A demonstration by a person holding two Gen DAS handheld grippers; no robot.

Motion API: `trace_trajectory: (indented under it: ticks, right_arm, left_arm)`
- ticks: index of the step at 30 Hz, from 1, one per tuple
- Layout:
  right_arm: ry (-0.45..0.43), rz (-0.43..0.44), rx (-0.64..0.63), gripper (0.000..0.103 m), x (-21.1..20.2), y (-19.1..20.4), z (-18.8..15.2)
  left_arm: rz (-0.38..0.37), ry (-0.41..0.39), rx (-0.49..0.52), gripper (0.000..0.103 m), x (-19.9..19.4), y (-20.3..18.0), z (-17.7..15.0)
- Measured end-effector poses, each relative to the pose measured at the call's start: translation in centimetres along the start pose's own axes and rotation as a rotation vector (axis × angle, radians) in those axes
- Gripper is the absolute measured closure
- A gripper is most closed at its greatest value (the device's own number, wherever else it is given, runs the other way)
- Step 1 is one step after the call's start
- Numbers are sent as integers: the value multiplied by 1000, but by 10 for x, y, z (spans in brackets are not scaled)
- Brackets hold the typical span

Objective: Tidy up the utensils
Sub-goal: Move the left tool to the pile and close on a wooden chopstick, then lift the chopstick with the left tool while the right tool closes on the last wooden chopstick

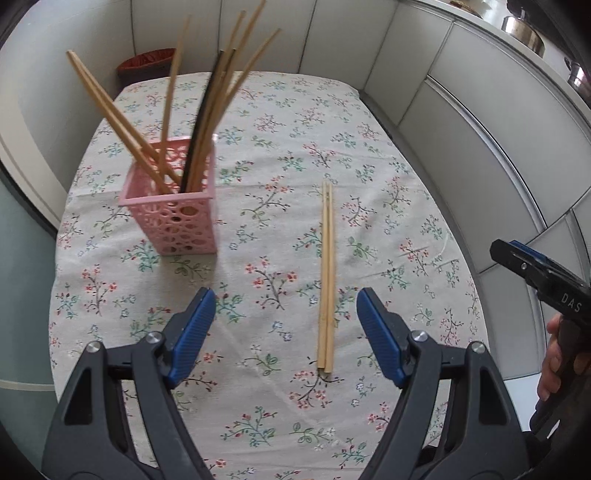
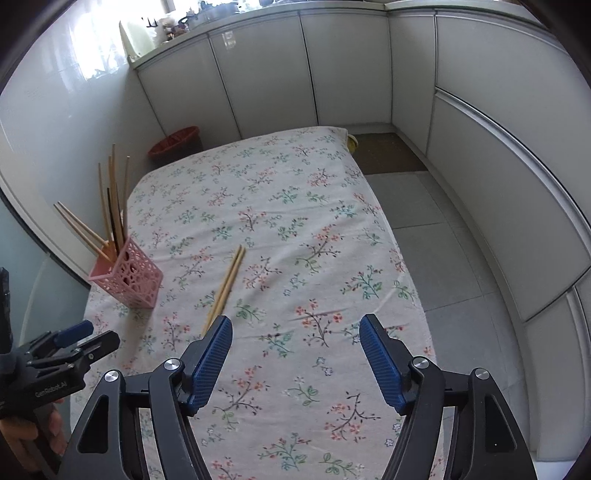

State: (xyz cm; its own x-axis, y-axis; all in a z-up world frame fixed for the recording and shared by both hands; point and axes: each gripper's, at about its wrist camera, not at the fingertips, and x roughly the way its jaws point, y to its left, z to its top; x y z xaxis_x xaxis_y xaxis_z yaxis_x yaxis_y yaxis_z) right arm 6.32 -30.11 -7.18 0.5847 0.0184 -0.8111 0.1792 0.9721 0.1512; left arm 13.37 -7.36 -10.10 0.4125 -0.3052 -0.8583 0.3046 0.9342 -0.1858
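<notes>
Where the table's left side meets the wall cabinets, a red basket [image 1: 147, 63] sits on the floor behind the far corner. Pink perforated holder [image 1: 173, 201] stands upright on the floral tablecloth [image 1: 280, 140], left of centre, holding several bamboo chopsticks [image 1: 110, 110] that fan outward, plus one black chopstick [image 1: 201, 122] among them. Right of the holder, well apart from it, a loose pair of bamboo chopsticks [image 1: 327, 273] lies flat on the cloth, the two sticks side by side and touching. Left gripper [image 1: 286, 332]: jaws spread wide, nothing between the blue pads [image 1: 192, 336], hovering over the near end of the table; the loose pair's near end falls between the pads in the left wrist view. Right gripper [image 2: 295, 354]: jaws likewise apart and empty, held above the cloth right of the pair. Grey cabinet doors [image 2: 498, 184] run along the right; metal pots [image 1: 524, 31] on the counter above.
</notes>
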Motion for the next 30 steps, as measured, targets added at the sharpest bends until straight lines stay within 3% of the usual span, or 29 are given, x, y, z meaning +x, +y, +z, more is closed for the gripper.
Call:
trace_trajectory:
  ticks: [6,7,9,12,21,30]
  right_arm:
    - [66,3,-14,29,19,-11,-6]
    - [78,-1,-19,29,22,-12,-7]
    - [103,-1,-11,29,31,-15,-8]
    - [139,11,16,29,44,-21,-7]
    - [194,19,48,29,71,-26,-1]
    - [221,11,39,29,84,-31,-2]
  left_arm:
    - [-40,17,36,27,28,-23,7]
    - [-55,5,31,32,33,-25,9]
    - [-78,12,23,63,48,-30,16]
    - [-75,15,7,77,70,-36,27]
    - [-45,17,20,91,116,-46,55]
    - [-21,32,-11,94,143,-41,61]
